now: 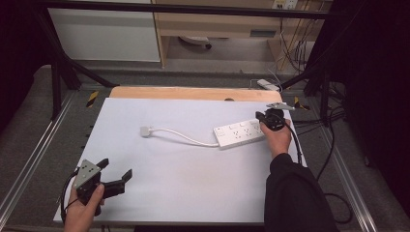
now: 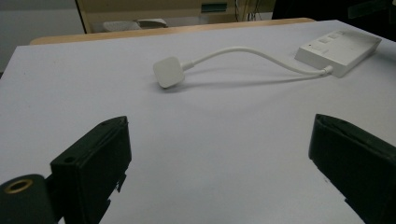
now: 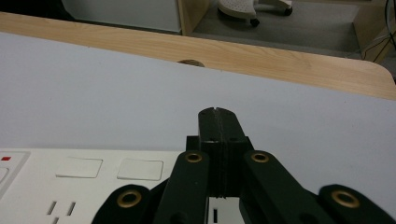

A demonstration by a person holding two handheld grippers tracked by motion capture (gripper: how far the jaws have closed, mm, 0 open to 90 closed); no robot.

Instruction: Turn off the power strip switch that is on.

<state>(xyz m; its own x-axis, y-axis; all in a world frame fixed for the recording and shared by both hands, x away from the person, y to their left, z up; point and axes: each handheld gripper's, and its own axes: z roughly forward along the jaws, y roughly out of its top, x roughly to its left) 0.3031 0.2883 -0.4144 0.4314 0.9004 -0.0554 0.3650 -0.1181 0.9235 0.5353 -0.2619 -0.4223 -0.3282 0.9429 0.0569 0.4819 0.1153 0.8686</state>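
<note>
A white power strip (image 1: 238, 132) lies on the white mat (image 1: 183, 169) right of centre. Its white cable curves left to a white plug (image 1: 145, 131). My right gripper (image 1: 263, 117) is shut at the strip's right end, its closed jaws (image 3: 218, 116) just above the strip's top face (image 3: 84, 182), with nothing seen between them. My left gripper (image 1: 116, 173) is held near the mat's front left corner, wide open and empty. In the left gripper view the plug (image 2: 168, 71) and the strip (image 2: 338, 50) lie well beyond my open left gripper (image 2: 219, 154).
The mat covers a wooden table whose far edge (image 1: 193, 93) shows bare. Black frame bars (image 1: 58, 63) stand at both sides. Cables (image 1: 314, 121) hang off the right side, and a small white box (image 1: 267, 84) sits behind the table.
</note>
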